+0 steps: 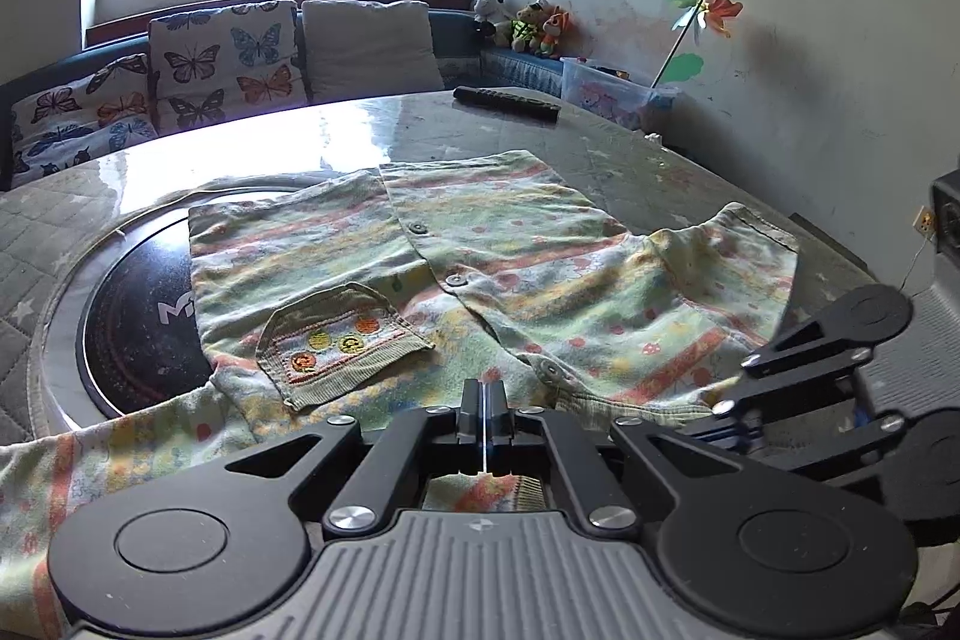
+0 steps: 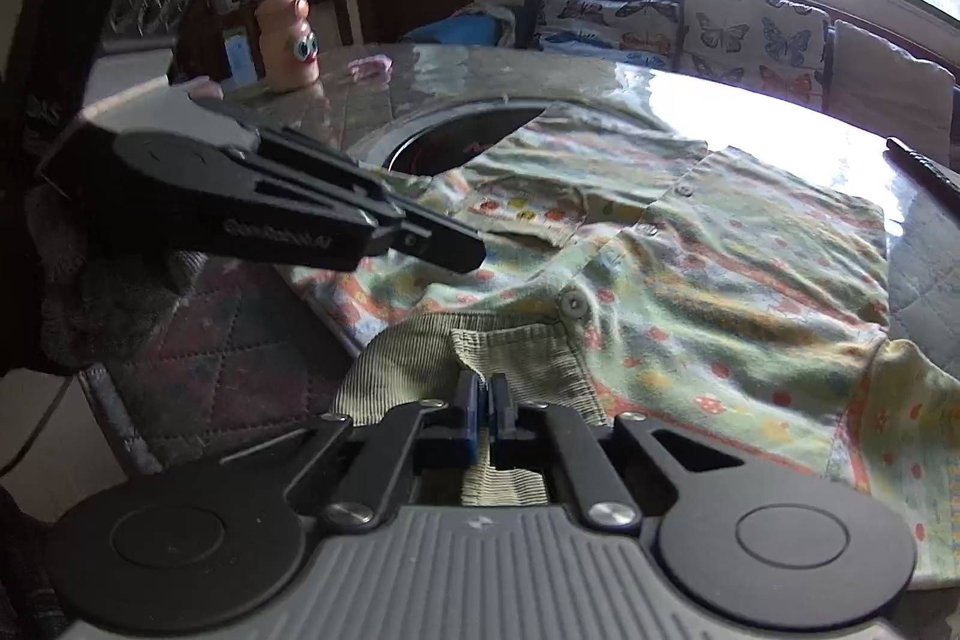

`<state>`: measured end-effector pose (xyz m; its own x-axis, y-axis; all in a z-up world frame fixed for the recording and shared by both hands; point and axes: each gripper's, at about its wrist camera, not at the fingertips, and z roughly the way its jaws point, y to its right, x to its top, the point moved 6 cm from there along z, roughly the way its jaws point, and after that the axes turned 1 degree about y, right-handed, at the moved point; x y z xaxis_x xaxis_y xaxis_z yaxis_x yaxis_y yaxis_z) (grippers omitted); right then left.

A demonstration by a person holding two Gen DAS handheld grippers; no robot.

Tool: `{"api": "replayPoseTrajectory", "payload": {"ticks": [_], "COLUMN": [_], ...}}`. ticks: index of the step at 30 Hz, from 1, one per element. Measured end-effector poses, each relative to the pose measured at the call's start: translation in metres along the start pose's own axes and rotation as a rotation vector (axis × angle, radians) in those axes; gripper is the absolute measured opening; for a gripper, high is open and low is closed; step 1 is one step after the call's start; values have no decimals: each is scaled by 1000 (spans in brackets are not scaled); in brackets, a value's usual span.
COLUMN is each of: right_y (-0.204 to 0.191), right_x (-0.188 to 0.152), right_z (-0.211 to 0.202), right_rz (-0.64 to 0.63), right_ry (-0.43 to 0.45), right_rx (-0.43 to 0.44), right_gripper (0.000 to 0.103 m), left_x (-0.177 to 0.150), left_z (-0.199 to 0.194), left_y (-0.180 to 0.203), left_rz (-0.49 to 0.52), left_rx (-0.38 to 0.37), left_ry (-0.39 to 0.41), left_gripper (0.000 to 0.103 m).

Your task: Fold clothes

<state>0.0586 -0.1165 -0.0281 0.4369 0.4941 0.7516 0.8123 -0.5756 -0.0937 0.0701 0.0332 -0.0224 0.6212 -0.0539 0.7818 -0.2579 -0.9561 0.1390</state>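
At near table edge (image 1: 690, 172), child's shirt (image 1: 492, 256) lies spread, front up. Left gripper (image 1: 483, 400) pinches near hem; right gripper (image 2: 485, 394) pinches corduroy collar. Fold starting, likely; next: lift both together, carry near edge far, keep cloth taut.

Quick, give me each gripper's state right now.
Left gripper: shut on the shirt, near its collar edge.
Right gripper: shut on the shirt's ribbed collar.

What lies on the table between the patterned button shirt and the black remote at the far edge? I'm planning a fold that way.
Nothing: in the left wrist view only bare glossy table separates the patterned button shirt from the black remote.
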Motion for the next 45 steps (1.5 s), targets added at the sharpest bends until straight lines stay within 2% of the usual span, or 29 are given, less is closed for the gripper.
{"api": "replayPoseTrajectory", "payload": {"ticks": [6,9,13,18,22,26,30,35,45], "right_y": [25,35,41,42,43,45,45,40,23], "right_x": [12,14,12,13,15,13,14,13,1], "right_z": [-29,-35,-32,-31,-30,-30,-30,-26,-7], "right_rz": [144,205,246,267,288,300,297,280,222], "right_ry": [89,104,98,105,110,108,108,93,14], "right_rx": [20,40,52,70,77,79,79,91,128], "right_gripper": [2,1,1,1,1,2,2,2,2], "left_x": [-2,-8,-12,-9,-14,-16,-22,-30,-41], "left_z": [19,28,28,26,27,25,20,12,-7], "left_y": [0,10,19,17,23,21,36,44,49], "left_rz": [7,44,99,83,130,108,217,256,248], "left_rx": [-5,-30,-20,-34,-27,-24,5,-6,-87], "left_ry": [-27,-45,-37,-25,-31,-27,-6,-2,-3], "left_gripper": [1,0,0,1,2,2,2,3,5]}}
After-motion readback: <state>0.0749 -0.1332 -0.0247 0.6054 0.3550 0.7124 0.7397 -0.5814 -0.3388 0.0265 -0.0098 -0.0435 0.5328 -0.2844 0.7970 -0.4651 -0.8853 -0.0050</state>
